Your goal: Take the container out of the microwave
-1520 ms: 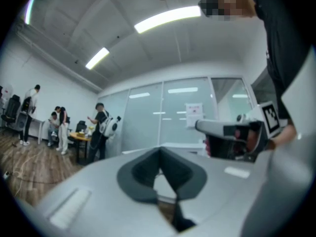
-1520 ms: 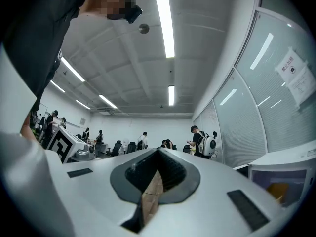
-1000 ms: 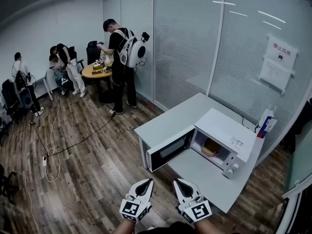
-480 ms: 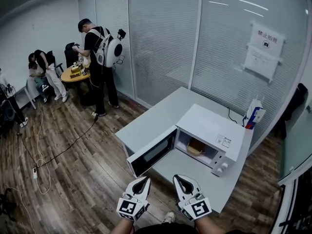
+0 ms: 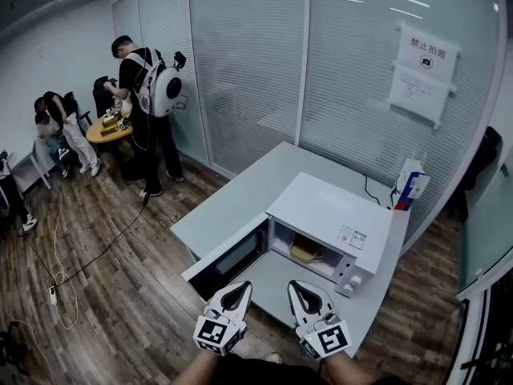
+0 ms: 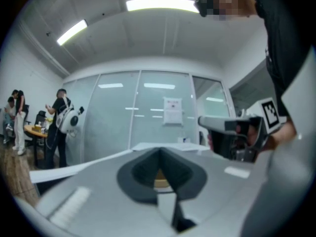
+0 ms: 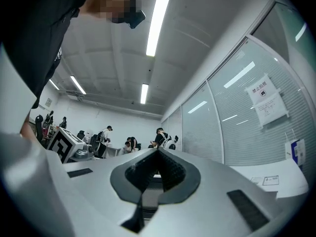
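A white microwave (image 5: 329, 215) stands on a pale grey table (image 5: 240, 191) with its door (image 5: 228, 257) swung open to the left. Inside its cavity sits a tan container (image 5: 305, 253). My left gripper (image 5: 241, 288) and right gripper (image 5: 297, 286) hover side by side just short of the table's near edge, below the open door and well apart from the container. Both are shut with nothing between the jaws. In the left gripper view the shut left gripper (image 6: 159, 153) points level at the table, and the right gripper (image 6: 232, 132) shows beside it. The right gripper (image 7: 158, 153) points slightly upward.
A blue, white and red carton (image 5: 409, 187) stands at the table's back right corner. Glass walls with blinds and a paper notice (image 5: 422, 70) run behind. A person with a white backpack (image 5: 144, 95) stands at a round table (image 5: 108, 128) far left. Cables (image 5: 88, 255) cross the wood floor.
I have come closer to the table: the microwave is now larger and further left in the head view. Both grippers moved forward with me and stayed shut.
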Available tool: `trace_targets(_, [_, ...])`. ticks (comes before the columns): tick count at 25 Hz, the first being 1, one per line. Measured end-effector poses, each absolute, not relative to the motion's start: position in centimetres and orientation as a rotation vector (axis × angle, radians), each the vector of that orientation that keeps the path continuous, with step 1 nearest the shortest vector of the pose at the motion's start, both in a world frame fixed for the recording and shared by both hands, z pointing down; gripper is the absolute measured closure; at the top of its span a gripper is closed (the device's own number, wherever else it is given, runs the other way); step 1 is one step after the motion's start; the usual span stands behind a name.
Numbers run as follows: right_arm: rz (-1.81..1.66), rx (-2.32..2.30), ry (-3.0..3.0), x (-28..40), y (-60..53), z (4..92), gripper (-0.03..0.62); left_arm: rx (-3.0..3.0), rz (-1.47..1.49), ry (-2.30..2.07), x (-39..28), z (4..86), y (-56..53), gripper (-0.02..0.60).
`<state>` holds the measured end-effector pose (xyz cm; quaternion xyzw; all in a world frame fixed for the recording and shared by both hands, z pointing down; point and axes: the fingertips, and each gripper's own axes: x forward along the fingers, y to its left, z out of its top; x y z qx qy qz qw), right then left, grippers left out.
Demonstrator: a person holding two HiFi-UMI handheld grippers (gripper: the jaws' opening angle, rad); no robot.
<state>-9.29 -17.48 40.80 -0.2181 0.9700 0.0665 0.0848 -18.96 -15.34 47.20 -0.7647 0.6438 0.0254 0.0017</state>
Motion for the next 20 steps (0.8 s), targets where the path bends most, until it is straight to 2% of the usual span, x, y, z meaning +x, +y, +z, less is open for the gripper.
trace_targets(20, [0.109, -0.968, 2.921, -8.6, -28.3, 45.9, 0.595, -2.647, -0.032, 1.848, -17.9, 52.3, -28.0, 0.575])
